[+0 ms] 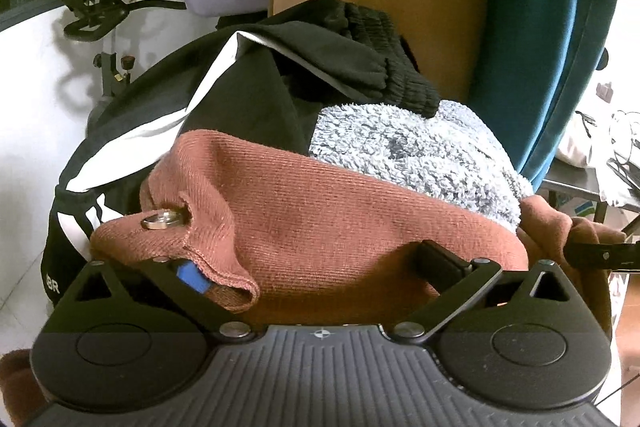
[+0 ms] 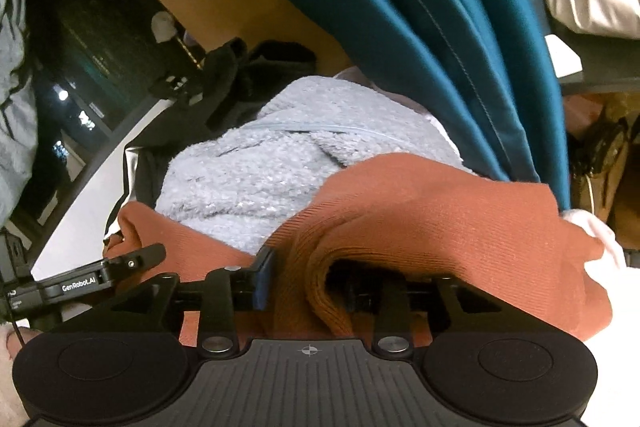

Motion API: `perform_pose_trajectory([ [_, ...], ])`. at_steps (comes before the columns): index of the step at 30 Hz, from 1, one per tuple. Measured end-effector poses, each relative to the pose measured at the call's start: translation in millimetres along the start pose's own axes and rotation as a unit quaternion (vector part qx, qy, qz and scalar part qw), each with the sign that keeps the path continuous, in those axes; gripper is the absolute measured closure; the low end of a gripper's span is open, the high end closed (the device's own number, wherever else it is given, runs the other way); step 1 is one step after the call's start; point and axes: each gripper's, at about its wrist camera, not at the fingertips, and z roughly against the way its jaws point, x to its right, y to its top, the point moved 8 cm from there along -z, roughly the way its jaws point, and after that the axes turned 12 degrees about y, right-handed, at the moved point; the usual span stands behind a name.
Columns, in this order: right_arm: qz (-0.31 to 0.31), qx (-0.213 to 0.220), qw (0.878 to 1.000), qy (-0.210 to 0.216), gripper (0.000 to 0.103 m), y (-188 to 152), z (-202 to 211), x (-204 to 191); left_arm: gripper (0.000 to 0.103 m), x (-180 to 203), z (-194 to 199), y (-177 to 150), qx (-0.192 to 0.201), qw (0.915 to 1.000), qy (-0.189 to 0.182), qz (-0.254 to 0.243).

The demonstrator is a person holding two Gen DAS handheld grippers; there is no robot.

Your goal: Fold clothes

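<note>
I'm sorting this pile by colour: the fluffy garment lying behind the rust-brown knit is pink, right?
Not quite: the fluffy garment is pale blue-grey, not pink. It does lie behind the rust-brown knit, as the left wrist view shows; the right wrist view shows the same colour.

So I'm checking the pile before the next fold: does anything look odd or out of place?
Yes. A round silver metal disc sits on a curled flap of the rust-brown ribbed garment, beside the left gripper. It looks like a snap or magnet; I cannot tell whether it is attached.
</note>
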Motion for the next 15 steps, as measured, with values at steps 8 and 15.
perform_pose_trajectory([
  [8,0.018,-0.017,1.0,-0.009,0.039,-7,4,1,0.059,0,31,1,0.016,0.9987,0.029,-0.04],
  [15,0.089,-0.055,0.994,-0.036,0.018,-27,-2,-2,0.094,-13,56,-12,0.005,0.9991,0.02,-0.037],
])
